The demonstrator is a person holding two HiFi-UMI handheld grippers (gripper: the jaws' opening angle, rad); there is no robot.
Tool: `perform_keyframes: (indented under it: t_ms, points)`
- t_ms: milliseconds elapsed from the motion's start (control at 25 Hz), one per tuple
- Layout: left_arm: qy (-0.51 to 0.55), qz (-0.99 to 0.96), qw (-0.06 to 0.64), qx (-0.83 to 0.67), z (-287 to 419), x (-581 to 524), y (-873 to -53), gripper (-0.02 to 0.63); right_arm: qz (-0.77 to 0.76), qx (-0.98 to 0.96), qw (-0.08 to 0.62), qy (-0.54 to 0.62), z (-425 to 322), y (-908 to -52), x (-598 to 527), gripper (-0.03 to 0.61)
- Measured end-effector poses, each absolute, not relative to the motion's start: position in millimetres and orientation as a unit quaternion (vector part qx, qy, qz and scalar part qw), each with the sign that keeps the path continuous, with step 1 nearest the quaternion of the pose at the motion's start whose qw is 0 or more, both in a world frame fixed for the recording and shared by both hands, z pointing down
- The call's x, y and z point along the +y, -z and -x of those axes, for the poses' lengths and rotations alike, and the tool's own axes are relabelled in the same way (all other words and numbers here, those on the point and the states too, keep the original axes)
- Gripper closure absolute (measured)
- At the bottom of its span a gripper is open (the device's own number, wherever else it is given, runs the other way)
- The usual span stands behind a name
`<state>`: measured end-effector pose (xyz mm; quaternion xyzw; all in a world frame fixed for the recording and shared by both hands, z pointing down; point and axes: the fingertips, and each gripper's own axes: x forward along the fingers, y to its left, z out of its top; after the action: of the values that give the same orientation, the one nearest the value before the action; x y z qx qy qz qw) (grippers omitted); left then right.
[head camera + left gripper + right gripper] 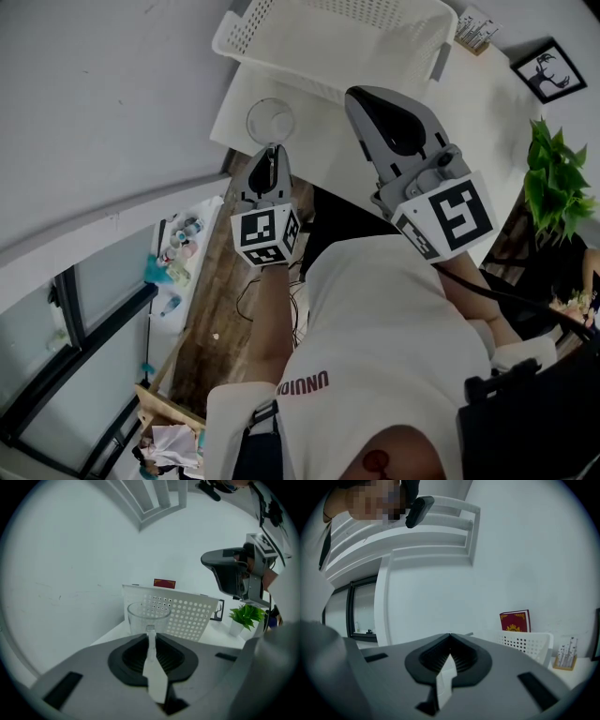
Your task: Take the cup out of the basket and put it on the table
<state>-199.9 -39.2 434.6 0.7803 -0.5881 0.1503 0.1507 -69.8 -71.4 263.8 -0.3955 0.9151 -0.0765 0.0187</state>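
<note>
The left gripper sits just left of the middle of the head view, pointing toward the top of the frame. In the left gripper view its 2 jaws stand narrow, pinching the near wall of the cup at the rim, so the left gripper is clamped on it.

The cup is clear glass, upright and outside the basket. In the head view it lies in the upper centre-left, just below the basket's lower-left corner and over the left edge of the white table. No view shows whether its base touches the tabletop. In the left gripper view the perforated white basket stands right behind the cup.

The right gripper is in the upper middle of the head view, over the table near the basket's front wall. In the right gripper view its jaws are drawn together with nothing between them, and the right gripper is clear of the basket at the lower right of that frame.

A red book stands behind the basket. A green plant is at the right edge of the head view.
</note>
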Motion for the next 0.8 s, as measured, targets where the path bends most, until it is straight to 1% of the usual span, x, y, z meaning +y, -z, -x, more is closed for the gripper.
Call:
perform_keyframes:
  t_ms: [800]
  points:
    - [-0.176,-0.771,0.197,-0.579,192.5,-37.6,-489.3,0.571,0.395,0.915,0.018,0.075,69.2,-265.0,-69.9,0.561]
